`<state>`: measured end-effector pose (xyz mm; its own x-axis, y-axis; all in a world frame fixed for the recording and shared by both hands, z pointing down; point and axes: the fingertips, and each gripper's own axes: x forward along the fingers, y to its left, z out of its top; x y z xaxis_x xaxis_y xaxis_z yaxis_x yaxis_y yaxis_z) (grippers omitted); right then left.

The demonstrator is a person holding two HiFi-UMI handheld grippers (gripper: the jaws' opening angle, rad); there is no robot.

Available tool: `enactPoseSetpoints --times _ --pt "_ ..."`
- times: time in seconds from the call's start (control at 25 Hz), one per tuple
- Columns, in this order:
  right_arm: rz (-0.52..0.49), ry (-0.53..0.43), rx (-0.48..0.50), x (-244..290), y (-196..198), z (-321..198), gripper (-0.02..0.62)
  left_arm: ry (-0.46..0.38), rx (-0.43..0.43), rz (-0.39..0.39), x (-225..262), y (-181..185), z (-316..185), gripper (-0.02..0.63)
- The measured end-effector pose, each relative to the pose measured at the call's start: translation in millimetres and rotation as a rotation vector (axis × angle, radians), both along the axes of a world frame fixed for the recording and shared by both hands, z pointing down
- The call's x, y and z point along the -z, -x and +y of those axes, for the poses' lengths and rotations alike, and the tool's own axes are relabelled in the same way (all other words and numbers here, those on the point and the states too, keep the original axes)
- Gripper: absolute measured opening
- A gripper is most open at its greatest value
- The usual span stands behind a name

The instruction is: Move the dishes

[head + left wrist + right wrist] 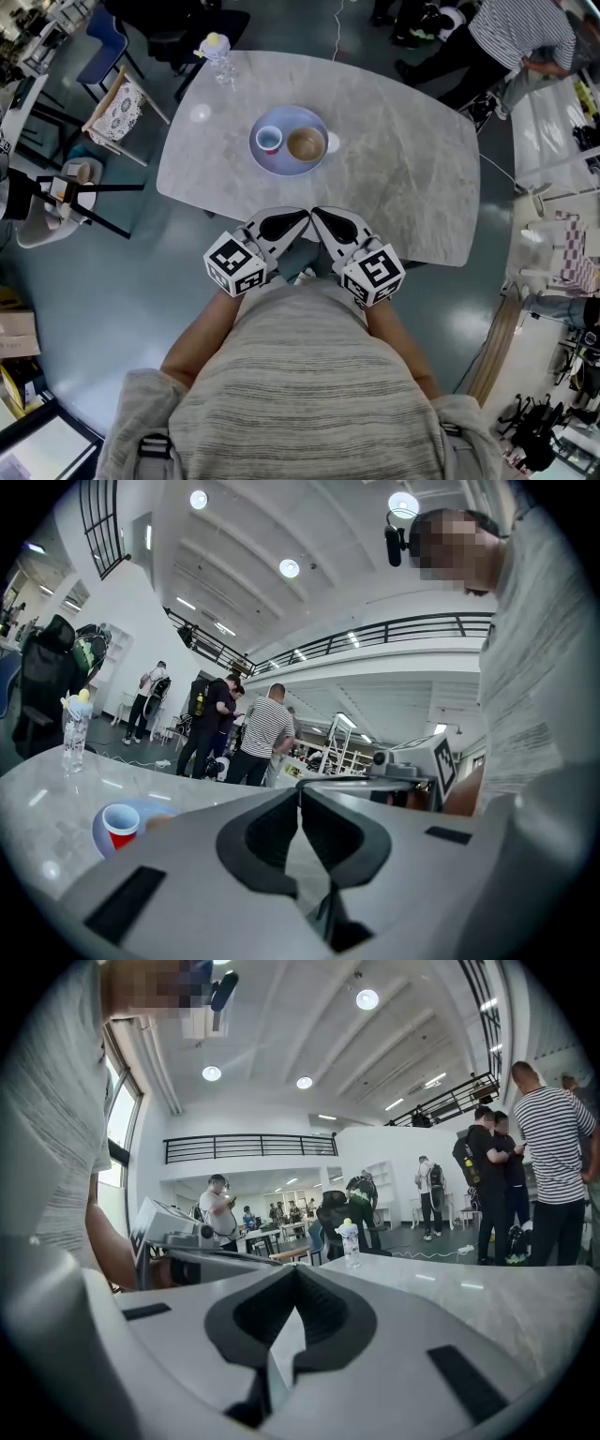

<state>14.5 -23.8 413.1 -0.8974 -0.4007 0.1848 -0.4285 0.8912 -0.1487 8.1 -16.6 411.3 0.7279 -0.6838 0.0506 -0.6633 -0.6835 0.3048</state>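
Note:
A lavender plate (pixel 298 163) lies on the grey marble table (pixel 403 178), past its middle. On the plate stand a small red cup (pixel 269 140) with a white inside and a brown bowl (pixel 306 144). My left gripper (pixel 302 217) and right gripper (pixel 315 216) hover side by side over the table's near edge, close to my chest, both shut and empty, tips almost touching. The left gripper view shows the red cup (pixel 121 825) and the plate (pixel 148 810) at lower left, behind the shut left gripper (pixel 300 789). In the right gripper view the shut right gripper (pixel 294 1271) fills the foreground.
A clear bottle with a yellow top (pixel 217 54) stands at the table's far left corner, also the bottle (pixel 350 1241). A chair (pixel 117 111) and a stool (pixel 66 192) stand left of the table. People (pixel 511 47) stand beyond the far right corner.

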Motion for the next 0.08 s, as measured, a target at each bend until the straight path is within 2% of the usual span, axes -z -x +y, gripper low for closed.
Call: enactPoseSetpoints --times 0.08 --pt "0.004 0.001 -0.001 -0.9 -2.1 0.0 0.017 0.000 -0.003 -0.002 -0.3 -1.8 -0.3 0.028"
